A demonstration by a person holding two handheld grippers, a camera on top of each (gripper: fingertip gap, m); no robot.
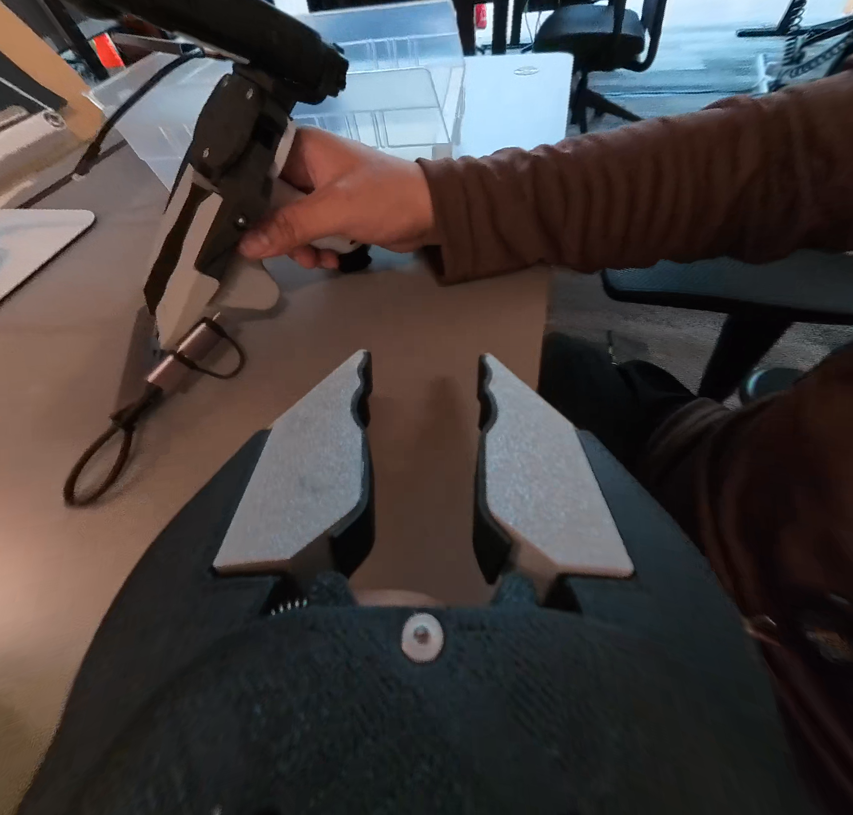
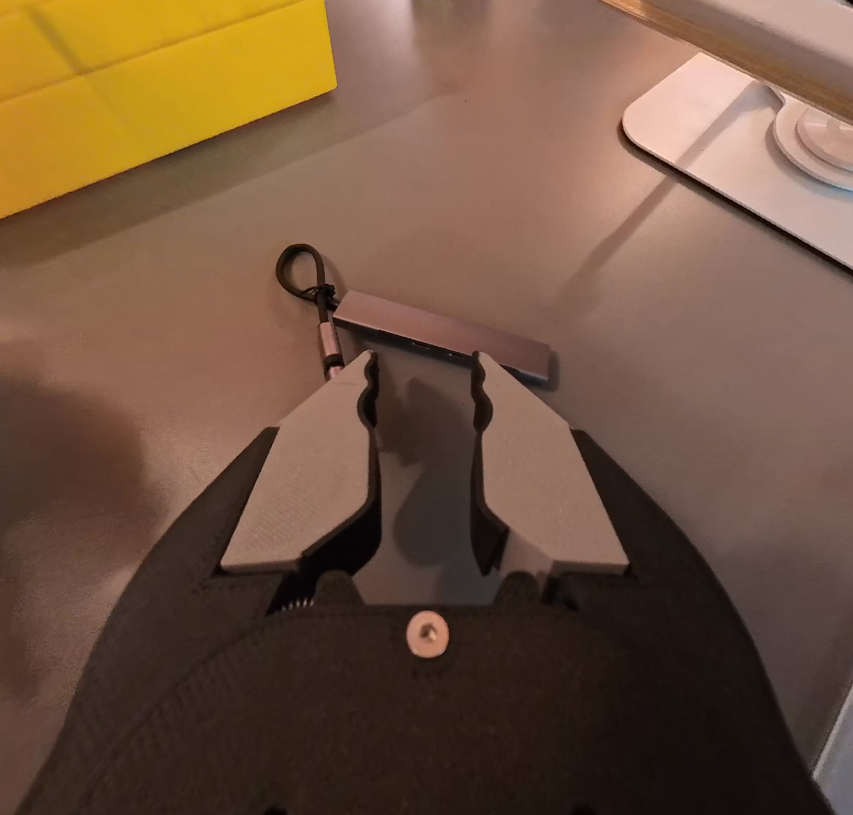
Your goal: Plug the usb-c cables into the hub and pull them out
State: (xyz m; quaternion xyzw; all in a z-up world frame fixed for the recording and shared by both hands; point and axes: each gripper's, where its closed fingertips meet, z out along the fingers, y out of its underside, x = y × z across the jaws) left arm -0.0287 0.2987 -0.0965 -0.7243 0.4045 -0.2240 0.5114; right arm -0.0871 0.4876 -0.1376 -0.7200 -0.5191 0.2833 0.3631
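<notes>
A slim grey hub (image 2: 443, 331) lies flat on the grey table, its port side facing my right gripper (image 2: 423, 365). That gripper is open and empty, and the hub lies just past its fingertips. A short black cable leaves the hub's left end, forms a tied loop (image 2: 295, 266), and ends in a metal-sleeved plug (image 2: 330, 349) beside the left finger, unplugged. My left gripper (image 1: 424, 372) is open and empty over bare table near the right edge. It sees the right gripper (image 1: 159, 326) pointing down at the hub (image 1: 164, 370), with the cable loop (image 1: 97, 465) nearer.
A yellow box (image 2: 161, 77) stands at the far left of the hub. A white monitor-stand base (image 2: 720, 137) sits at the far right. A clear plastic bin (image 1: 392, 77) stands at the back. The table edge (image 1: 544, 322) drops off to the right, with office chairs (image 1: 600, 31) beyond.
</notes>
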